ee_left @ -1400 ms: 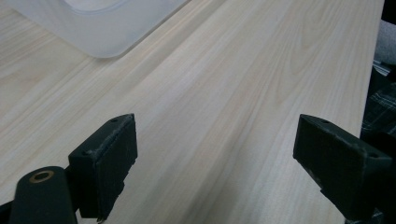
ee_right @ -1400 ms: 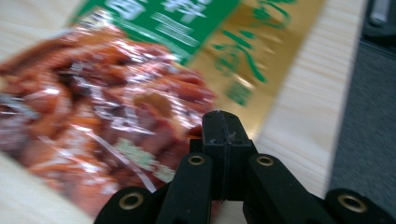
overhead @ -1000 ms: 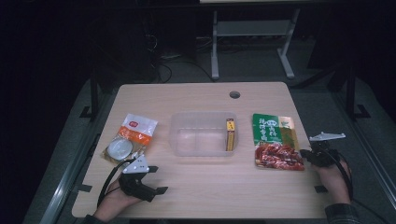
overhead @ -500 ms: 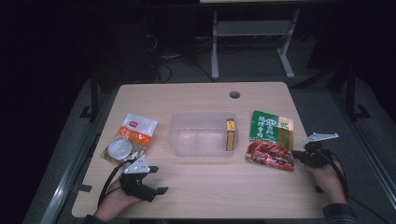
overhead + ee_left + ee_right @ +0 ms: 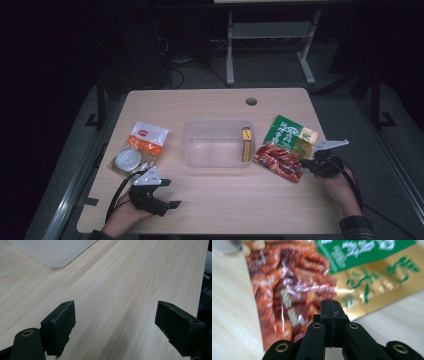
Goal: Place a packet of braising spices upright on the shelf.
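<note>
At lower right of the high view, the right gripper [image 5: 311, 164] had its jaws pressed together on the edge of a flat green, gold and red foil snack packet [image 5: 284, 147], which lay askew on the pale wooden table [image 5: 225, 200], its left corner just beside the clear rectangular plastic bin [image 5: 215, 145] at centre frame. In the right gripper view the black jaws met near the bottom middle of the frame, clamped on the packet's [image 5: 312, 280] near edge, with the glossy print blurred above them.

The hold looked shallow, taken at the rim of a slick film; the packet could have slid free or twisted in the jaws once lifted, and would then have dropped back on the table or onto the bin's rim. A limp packet held by one edge would also sag, so its hanging corner might have caught the bin wall and nudged the light bin aside. Inside the bin, a small yellow upright box [image 5: 246, 144] stood against the right wall; a packet coming in low from that side could have tipped it over.

At lower left of the high view, the left gripper [image 5: 167, 193] rested near the table's front edge with its jaws spread wide and nothing between them, as the left gripper view [image 5: 115, 322] confirmed. An orange and white sachet with a round white lid-shaped piece [image 5: 137, 150] lay at left, well apart from the bin.
</note>
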`<action>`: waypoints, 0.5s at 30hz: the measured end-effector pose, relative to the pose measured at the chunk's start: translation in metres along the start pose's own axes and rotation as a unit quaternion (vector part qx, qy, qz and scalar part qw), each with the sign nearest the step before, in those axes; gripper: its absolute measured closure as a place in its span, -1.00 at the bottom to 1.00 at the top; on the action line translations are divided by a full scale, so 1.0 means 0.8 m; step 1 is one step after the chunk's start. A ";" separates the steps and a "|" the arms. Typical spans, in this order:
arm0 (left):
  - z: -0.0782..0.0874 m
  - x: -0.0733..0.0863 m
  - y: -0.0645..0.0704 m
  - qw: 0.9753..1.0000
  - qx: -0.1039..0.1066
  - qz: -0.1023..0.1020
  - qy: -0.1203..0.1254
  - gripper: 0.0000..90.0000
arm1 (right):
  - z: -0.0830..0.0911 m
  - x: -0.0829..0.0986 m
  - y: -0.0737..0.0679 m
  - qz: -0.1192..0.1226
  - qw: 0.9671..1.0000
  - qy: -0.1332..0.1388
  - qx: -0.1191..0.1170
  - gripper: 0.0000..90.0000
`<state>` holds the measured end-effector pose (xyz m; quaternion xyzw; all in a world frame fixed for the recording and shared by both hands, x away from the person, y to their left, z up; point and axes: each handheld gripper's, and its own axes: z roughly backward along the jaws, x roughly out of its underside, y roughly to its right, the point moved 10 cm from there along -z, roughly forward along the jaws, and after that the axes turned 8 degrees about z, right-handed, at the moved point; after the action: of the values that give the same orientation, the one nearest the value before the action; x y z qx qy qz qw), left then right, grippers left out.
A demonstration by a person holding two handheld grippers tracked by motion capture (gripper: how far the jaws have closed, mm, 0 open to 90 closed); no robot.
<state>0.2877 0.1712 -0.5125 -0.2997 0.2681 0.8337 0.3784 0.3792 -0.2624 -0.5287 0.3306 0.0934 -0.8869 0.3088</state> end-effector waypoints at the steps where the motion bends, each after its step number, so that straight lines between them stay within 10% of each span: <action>1: 0.000 0.000 0.001 1.000 0.000 0.000 0.000 -0.64 | 0.000 -0.006 0.002 0.001 1.000 0.002 0.004 1.00; 15: 0.000 0.000 -0.003 1.000 -0.005 -0.003 -0.013 -0.69 | -0.050 -0.088 0.083 -0.053 0.996 0.026 0.066 1.00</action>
<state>0.2896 0.1725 -0.5132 -0.2917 0.2579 0.8376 0.3831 0.4823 -0.2659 -0.5112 0.3680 0.0605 -0.8973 0.2360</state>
